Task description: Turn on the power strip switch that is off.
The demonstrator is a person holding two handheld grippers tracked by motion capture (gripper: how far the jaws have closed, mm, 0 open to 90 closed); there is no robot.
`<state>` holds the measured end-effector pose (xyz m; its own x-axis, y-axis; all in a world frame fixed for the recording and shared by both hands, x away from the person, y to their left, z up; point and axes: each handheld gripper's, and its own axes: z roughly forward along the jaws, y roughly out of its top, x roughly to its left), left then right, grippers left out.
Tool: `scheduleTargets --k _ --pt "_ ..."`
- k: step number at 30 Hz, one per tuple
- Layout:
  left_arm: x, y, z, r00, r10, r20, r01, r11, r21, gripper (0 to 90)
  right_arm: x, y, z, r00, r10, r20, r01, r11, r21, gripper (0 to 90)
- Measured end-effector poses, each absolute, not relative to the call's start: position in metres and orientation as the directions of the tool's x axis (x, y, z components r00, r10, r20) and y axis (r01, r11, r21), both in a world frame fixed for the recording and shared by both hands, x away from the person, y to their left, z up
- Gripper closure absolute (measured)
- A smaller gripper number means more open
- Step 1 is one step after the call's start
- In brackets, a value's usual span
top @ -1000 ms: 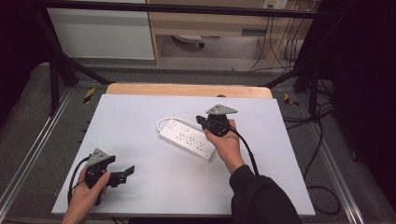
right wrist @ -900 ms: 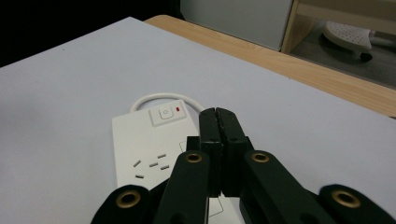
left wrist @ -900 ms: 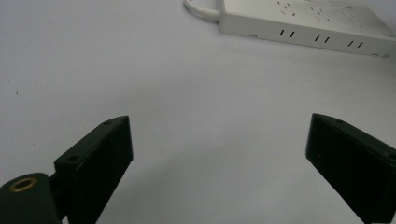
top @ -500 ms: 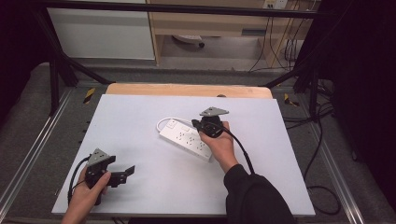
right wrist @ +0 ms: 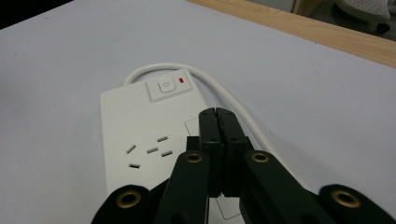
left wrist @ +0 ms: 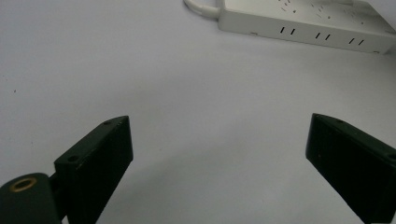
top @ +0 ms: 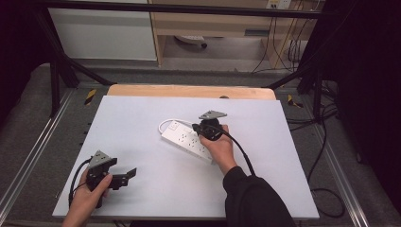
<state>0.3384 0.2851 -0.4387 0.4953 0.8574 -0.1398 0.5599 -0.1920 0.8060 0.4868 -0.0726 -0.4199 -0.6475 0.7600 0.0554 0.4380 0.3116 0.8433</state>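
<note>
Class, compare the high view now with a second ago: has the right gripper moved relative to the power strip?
Yes. The right gripper, fingers closed, has slid left along the power strip, toward its switch end, which has stayed put on the table.

White table [top: 142,118], wooden far edge [top: 189,91]

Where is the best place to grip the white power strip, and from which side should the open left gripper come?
Probably across the narrow width of the power strip, mid-length, from above: it lies flat, long and slim, so only its two long edges suit the jaws. The left gripper is open and apart from it; the right gripper is shut over it.
</note>
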Motion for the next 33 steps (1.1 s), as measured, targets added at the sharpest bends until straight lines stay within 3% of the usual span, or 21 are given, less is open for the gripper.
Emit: scheduleTargets --k 33 --pt "0.339 0.285 -0.439 0.496 0.857 -0.139 0.560 -0.193 0.805 7.3 0.490 -0.072 -0.438 -0.622 0.780 0.059 0.485 0.325 0.812 90.0"
